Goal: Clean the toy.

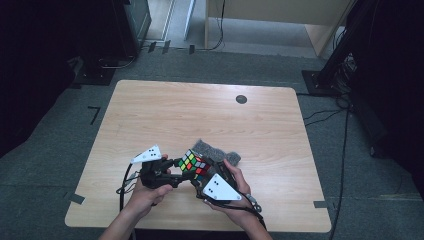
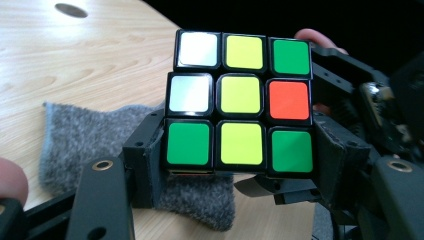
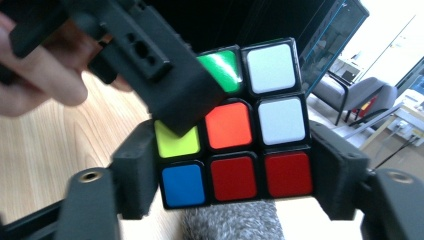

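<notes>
Your left claw (image 2: 240, 165) is clamped on the bottom row of the puzzle cube (image 2: 241, 102), one pad on each side. Your right claw (image 3: 235, 172) grips the same cube (image 3: 235, 130) from the opposite side, also on its lowest row. The cube hangs between both claws, above the grey cloth (image 1: 212, 148) lying on the bench (image 1: 200, 110).
</notes>
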